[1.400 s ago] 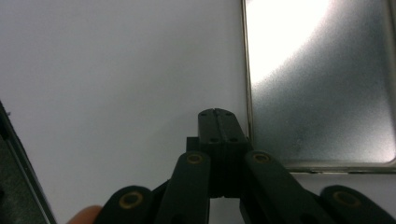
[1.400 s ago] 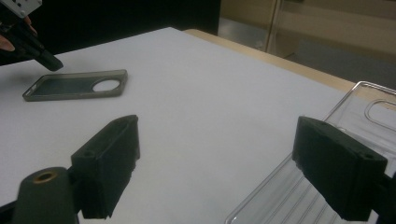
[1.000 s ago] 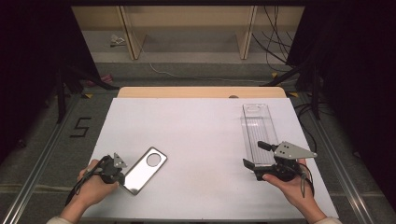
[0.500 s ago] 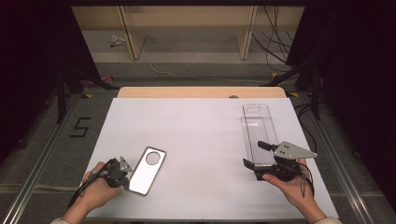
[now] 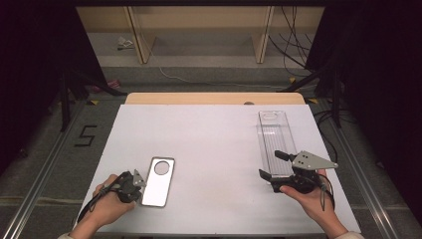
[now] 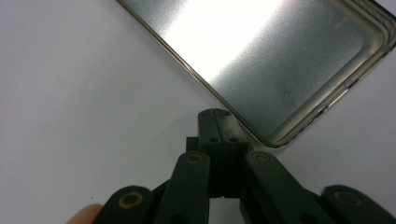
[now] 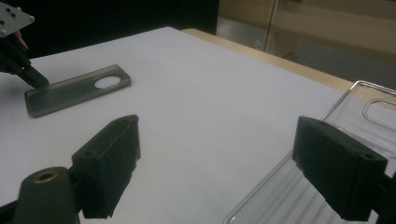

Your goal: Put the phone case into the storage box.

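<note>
At the left of the high view, the left gripper [image 5: 135,181] sits low on the white surface [image 5: 214,139], held in the person's left hand [image 5: 107,201]. Its jaws are pressed fully together with nothing between them, and in the left gripper view the closed tips [image 6: 219,122] meet the long edge of the flat metal lid [image 6: 275,60] near one rounded corner. That lid [image 5: 158,181] lies flat near the front left of the surface, its round cutout [image 5: 161,168] at the far end; bare surface surrounds it on the other sides.

Across the open middle of the surface, nothing stands between the two grippers. To the right, a clear plastic tray [image 5: 275,142] lies lengthwise, running away toward the wooden strip [image 5: 214,98] at the far edge. The right gripper [image 5: 273,166] is held in the right hand [image 5: 311,196] at the tray's near end, jaws spread wide and gripping nothing; in the right gripper view one jaw hangs over the tray's ribbed floor [image 7: 299,191] and the other over bare surface.

Beyond the surface, cables [image 5: 293,45] trail on the floor, where a "5" [image 5: 85,135] is marked at left.
</note>
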`<state>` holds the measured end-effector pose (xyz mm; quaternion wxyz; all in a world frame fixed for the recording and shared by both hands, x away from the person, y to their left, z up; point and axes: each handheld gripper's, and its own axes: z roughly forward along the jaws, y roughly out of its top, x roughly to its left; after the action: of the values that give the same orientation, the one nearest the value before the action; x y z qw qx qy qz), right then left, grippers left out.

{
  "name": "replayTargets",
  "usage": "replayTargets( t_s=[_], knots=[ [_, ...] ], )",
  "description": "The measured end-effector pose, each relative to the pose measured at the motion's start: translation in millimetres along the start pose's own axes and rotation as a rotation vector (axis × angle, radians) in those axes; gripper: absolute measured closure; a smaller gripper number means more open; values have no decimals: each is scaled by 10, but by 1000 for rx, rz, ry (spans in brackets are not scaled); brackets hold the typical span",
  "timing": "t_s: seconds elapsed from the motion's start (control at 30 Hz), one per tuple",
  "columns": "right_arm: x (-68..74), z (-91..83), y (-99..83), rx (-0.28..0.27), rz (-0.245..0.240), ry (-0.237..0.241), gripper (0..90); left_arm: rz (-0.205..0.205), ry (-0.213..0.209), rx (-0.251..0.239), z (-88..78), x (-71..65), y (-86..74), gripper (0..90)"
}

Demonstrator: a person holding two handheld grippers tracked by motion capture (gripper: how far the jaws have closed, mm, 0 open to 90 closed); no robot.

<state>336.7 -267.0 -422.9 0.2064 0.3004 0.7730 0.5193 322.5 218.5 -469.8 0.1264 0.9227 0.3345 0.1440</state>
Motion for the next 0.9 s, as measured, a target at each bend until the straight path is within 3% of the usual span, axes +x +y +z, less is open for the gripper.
replayTargets(
  t_s=[0.53, 0.7, 0.73, 0.77, 0.8, 0.83, 0.9],
  knots=[
    [1, 0, 1, -2, 0, 1, 161, -3, -2, -13, -3, 19, -11, 874],
    [1, -9, 4, -4, 0, 0, 161, -12, 31, -36, -58, 92, -43, 769],
    [1, -8, 4, -5, 0, 0, 161, -11, 43, -47, -78, 107, -46, 696],
    [1, -8, 4, -5, 0, 0, 161, -3, 55, -62, -96, 122, -46, 696],
    [0, -6, 3, -5, -1, 0, 161, 1, 66, -80, -108, 137, -45, 642],
    [-1, -3, 1, -5, -1, 1, 160, -5, 75, -93, -116, 147, -43, 532],
    [-2, -2, 2, -5, -1, 1, 161, 18, 85, -132, -127, 148, -30, 485]
  ],
)
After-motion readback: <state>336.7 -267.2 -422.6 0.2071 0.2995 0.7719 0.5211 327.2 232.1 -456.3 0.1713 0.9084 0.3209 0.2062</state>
